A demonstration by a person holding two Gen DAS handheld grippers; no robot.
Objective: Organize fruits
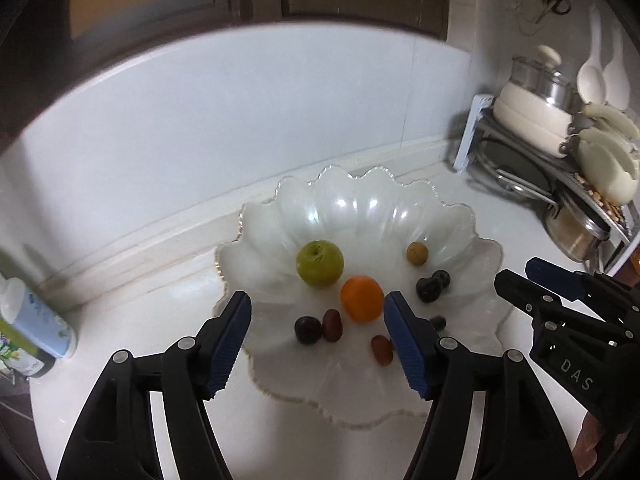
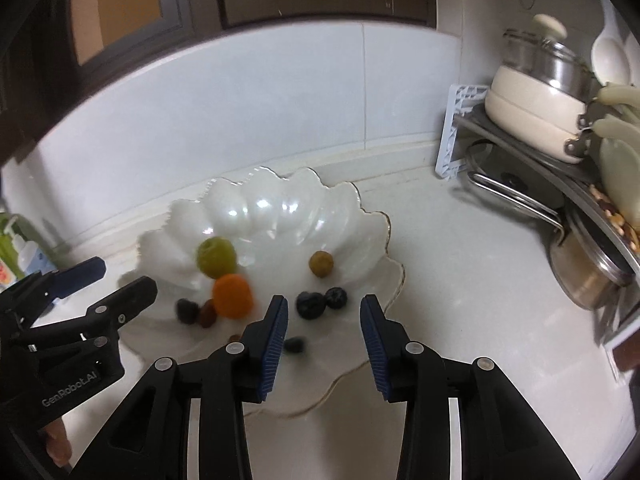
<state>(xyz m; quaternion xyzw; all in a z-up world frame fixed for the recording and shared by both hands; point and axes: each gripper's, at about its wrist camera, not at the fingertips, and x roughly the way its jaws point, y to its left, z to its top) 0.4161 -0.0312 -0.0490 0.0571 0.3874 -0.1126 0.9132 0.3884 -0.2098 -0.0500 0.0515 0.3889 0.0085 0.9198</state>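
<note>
- The white counter (image 1: 132,320) carries everything, and near the wall sits the big scalloped glass dish (image 1: 360,196) — every fruit in view lies inside it.
- Both tools hover over the dish's near rim: the left gripper (image 1: 318,338) stands wide with nothing between its jaws, and the right gripper (image 2: 324,338) stands narrower, also empty.
- Biggest fruit is the green apple-like one (image 1: 320,264), toward the back of the dish.
- Just in front, nearly touching it, sits the orange (image 1: 362,299), right by the left gripper's right-hand pad.
- Two dark plums (image 2: 322,302) lie together ahead of the right gripper.
- A small yellowish fruit (image 1: 417,254) sits alone further back.
- Down front: a dark berry and a reddish date (image 1: 320,328) side by side.
- Judgement — gathering looks finished, since no fruit shows on the counter; only grouping by kind may be left.
</note>
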